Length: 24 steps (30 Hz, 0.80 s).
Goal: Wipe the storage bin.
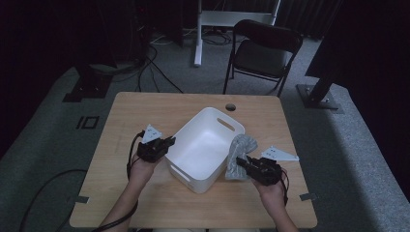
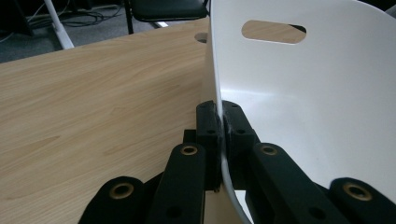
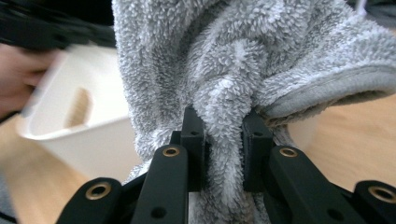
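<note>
A white plastic tub (image 1: 205, 145) with slot handles stands on the middle of the wooden table (image 1: 145, 111). My left gripper (image 1: 167, 144) is shut on the tub's left rim; in the left gripper view the thin white wall (image 2: 261, 79) runs between the closed jaws of that gripper (image 2: 221, 122). A grey fluffy towel (image 1: 240, 153) hangs bunched just right of the tub. My right gripper (image 1: 243, 163) is shut on it, and the right gripper view shows a fold of the towel (image 3: 224, 70) pinched at that gripper (image 3: 224, 140), with the tub (image 3: 79, 126) behind at left.
A black folding chair (image 1: 263, 50) stands beyond the table's far edge, with a white desk leg (image 1: 198, 34) and cables on the floor behind. A round hole (image 1: 230, 107) sits in the table near its far edge. The person's forearms enter from the bottom.
</note>
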### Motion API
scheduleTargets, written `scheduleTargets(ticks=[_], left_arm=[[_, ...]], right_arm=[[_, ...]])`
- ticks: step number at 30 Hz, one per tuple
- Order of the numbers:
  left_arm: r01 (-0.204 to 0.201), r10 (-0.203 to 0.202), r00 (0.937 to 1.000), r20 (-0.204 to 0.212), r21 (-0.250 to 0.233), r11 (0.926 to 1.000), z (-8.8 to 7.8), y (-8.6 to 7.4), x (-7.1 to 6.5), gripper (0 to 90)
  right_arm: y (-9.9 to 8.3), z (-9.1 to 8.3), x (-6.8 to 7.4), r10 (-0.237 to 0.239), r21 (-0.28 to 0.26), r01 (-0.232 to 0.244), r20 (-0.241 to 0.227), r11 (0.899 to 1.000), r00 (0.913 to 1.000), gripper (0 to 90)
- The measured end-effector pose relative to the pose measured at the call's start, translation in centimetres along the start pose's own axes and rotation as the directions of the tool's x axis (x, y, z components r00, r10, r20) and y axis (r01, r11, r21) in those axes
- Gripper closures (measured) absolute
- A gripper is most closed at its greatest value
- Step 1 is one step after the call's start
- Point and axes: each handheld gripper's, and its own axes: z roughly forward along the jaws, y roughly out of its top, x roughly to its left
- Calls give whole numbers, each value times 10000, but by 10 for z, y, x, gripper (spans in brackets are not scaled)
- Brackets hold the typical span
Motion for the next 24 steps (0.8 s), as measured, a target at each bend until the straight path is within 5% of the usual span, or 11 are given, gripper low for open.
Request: scheduleTargets(ticks=[5, 9, 24], left_arm=[[-7, 7, 10000, 34, 5, 10000, 0, 0, 0, 872], [-21, 21, 10000, 68, 13, 10000, 0, 0, 0, 872], [-96, 96, 9995, 299, -8, 10000, 1, 0, 1, 870]], right_arm=[[2, 1, 19, -422, 2, 423, -442, 9991, 9981, 756], [-7, 17, 29, -790, 537, 821, -570, 9952, 9952, 756], [-18, 34, 30, -921, 1019, 953, -356, 9902, 9951, 758]])
